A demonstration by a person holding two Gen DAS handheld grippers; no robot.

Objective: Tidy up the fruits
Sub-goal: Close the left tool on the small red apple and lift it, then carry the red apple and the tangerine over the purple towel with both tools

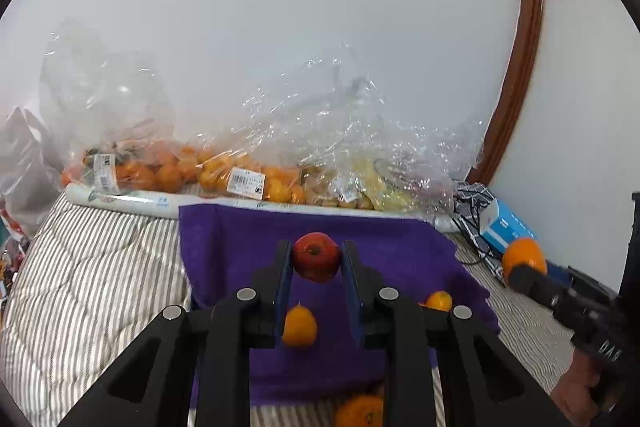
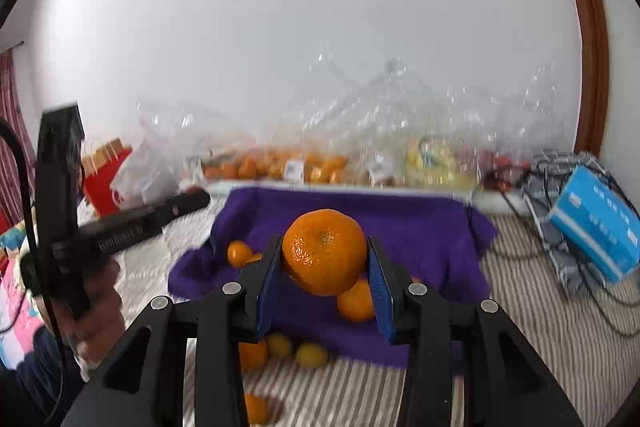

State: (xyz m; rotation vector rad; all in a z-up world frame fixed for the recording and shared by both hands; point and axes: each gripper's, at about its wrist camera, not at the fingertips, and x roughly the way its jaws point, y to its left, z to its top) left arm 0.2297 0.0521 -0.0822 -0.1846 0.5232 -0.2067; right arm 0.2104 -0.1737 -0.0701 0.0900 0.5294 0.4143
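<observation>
- Apple (image 1: 316, 256): firm, smooth, slippery; clenched across its middle between the left tongs' (image 1: 315, 259) tips.
- Mandarin (image 2: 325, 251): soft-skinned, bruisable; right tongs (image 2: 324, 259) grasp its sides above the purple cloth (image 2: 420, 227).

Striped bedding (image 1: 100, 291), purple cloth (image 1: 392, 251) spread on it, loose oranges (image 2: 312, 354), bagged fruit (image 1: 240, 175)

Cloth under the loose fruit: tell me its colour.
The cloth is solid purple, clearest in the left wrist view.
</observation>
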